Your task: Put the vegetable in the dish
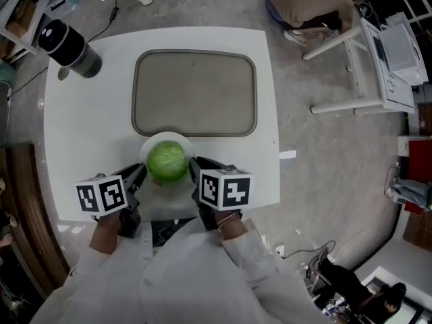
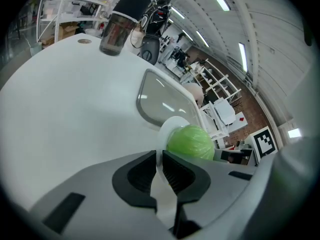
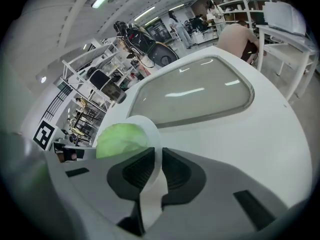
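A round green cabbage [image 1: 167,162] sits in a small white dish [image 1: 169,138] near the front edge of the white table [image 1: 67,147]. My left gripper [image 1: 140,175] is shut on the dish's left rim and my right gripper [image 1: 196,169] on its right rim. In the left gripper view the jaws [image 2: 160,159] pinch the thin white rim of the dish [image 2: 170,126], with the cabbage [image 2: 190,141] just beyond. The right gripper view shows the same: jaws [image 3: 158,159] closed on the dish [image 3: 147,126] rim, the cabbage [image 3: 120,139] to their left.
A large grey tray [image 1: 196,93] lies just behind the dish. A black cylinder [image 1: 67,46] stands at the table's far left corner. White frames and a rack [image 1: 378,59] stand to the right on the floor, and a person [image 1: 310,5] crouches beyond the table.
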Demonstrator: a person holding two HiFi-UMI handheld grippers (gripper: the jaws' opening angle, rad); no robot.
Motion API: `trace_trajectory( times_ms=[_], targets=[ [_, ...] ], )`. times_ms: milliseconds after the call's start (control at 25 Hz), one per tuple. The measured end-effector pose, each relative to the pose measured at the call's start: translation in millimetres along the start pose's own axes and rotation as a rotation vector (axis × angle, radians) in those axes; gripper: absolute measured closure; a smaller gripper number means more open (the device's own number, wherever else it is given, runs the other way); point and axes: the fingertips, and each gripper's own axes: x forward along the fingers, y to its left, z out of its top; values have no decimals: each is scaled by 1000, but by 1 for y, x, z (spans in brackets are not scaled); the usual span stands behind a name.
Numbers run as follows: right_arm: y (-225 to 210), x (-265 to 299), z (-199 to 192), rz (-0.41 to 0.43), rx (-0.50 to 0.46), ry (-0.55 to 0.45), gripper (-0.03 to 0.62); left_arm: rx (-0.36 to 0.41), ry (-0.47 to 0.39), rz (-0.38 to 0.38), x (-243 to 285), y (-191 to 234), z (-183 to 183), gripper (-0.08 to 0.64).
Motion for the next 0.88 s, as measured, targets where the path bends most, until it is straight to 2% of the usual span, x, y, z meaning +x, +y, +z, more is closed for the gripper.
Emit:
trace_trajectory(
  times_ms=[480, 880],
  targets=[
    [-41, -3, 76, 9, -17, 1, 537, 14, -8, 1, 45, -41, 58, 514],
    [-66, 19, 139, -8, -10, -25, 536, 24, -33, -24, 83, -50, 118, 514]
  ],
)
